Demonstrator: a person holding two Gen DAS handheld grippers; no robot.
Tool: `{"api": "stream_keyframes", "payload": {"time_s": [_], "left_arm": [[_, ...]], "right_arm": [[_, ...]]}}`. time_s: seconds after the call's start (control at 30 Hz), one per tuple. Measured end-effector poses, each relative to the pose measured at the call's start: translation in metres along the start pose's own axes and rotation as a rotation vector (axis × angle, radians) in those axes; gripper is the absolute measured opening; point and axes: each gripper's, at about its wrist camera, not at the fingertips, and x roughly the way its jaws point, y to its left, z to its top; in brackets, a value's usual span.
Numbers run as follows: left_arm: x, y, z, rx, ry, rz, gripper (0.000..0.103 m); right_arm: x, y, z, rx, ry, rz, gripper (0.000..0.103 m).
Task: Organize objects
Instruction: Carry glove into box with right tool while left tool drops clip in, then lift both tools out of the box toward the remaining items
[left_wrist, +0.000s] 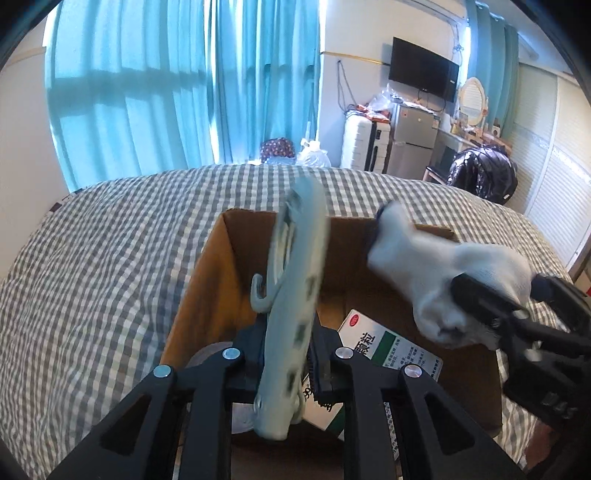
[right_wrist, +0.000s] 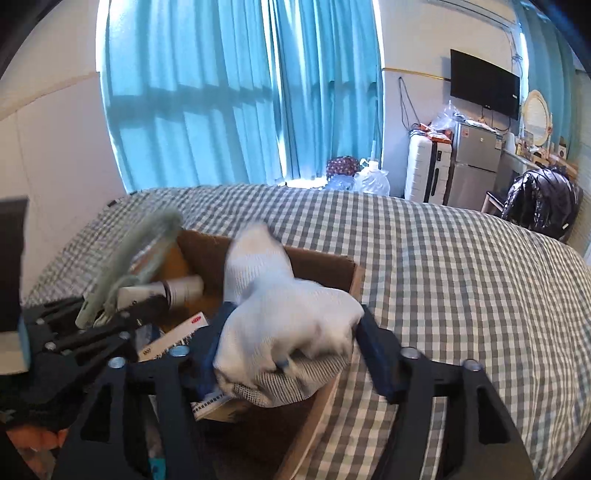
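Two claws work over one cardboard box (left_wrist: 207, 295) that sits on the checked bed (left_wrist: 110, 258). The left claw (left_wrist: 286, 363) is clamped on a pale green clothes hanger (left_wrist: 299, 280), its pads pressing the flat body from both sides; the hanger stands nearly upright above the near end of the box, hook (left_wrist: 260, 293) curling toward the box's left wall, and it is blurred. The right claw (right_wrist: 290, 354) has its fingers set fairly wide, closed around a bundled white sock (right_wrist: 284, 317) with a grey ribbed cuff; the bundle fills the gap between the pads and hangs over the box's right side.

Inside the box lies a white and green medicine carton (left_wrist: 388, 350) on the floor, near the right wall. From the right wrist view a white tube (right_wrist: 173, 290) lies toward the box's far left corner, and a flat packet with a barcode (right_wrist: 177, 338) rests nearer the front. A roll of grey tape (left_wrist: 210, 354) shows at the near left corner.

Both claws reach forward over the box from its near side, the left one level, the right one tilted in from the box's right edge.
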Motion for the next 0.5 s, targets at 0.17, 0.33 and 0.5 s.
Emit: {"api": "stream_keyframes", "payload": {"time_s": [0.17, 0.33, 0.5], "left_arm": [[-0.021, -0.005, -0.006, 0.020, -0.022, 0.011, 0.072], [-0.061, -0.003, -0.012, 0.025, -0.058, 0.027, 0.079], [-0.109, 0.010, -0.024, -0.001, -0.090, 0.035, 0.089]], "right_arm": [[-0.031, 0.003, 0.009, 0.006, -0.051, -0.018, 0.087], [-0.080, 0.012, 0.020, -0.002, -0.101, -0.051, 0.093], [-0.144, 0.027, 0.020, -0.007, -0.157, -0.062, 0.101]]}}
